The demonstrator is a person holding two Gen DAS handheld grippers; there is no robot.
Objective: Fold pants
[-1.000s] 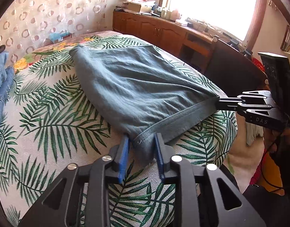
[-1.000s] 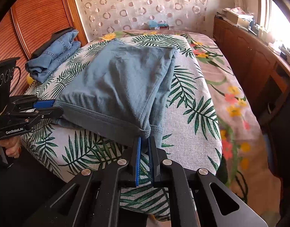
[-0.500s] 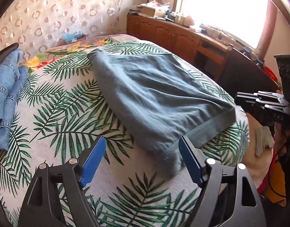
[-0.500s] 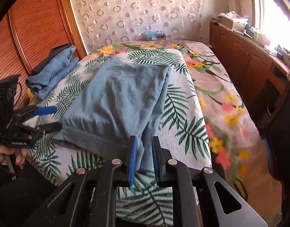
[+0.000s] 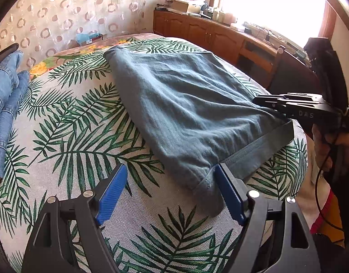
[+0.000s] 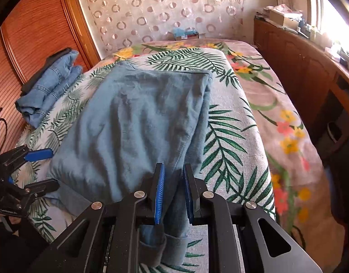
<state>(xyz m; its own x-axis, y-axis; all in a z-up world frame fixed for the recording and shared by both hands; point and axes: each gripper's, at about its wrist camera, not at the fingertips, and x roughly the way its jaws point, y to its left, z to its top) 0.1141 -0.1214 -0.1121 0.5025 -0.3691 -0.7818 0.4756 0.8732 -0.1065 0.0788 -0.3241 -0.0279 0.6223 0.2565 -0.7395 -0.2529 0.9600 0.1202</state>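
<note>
Pants (image 6: 138,122) lie flat on the palm-print bedspread (image 5: 72,136), waistband at the near edge. Soft, light, limp cloth, likely to sag and slide; grab at the hemmed corners. Left gripper (image 5: 172,193) is wide apart around the near-left corner, pads clear. Right gripper (image 6: 173,193) is slightly parted; near-right corner sits between its pads, apparently loose.

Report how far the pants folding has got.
Done: the blue pants lie folded on the leaf-print bedspread. In hand: the left gripper is open beside the waistband corner; the right gripper stands slightly apart around the other end. Left: probably another fold.
</note>
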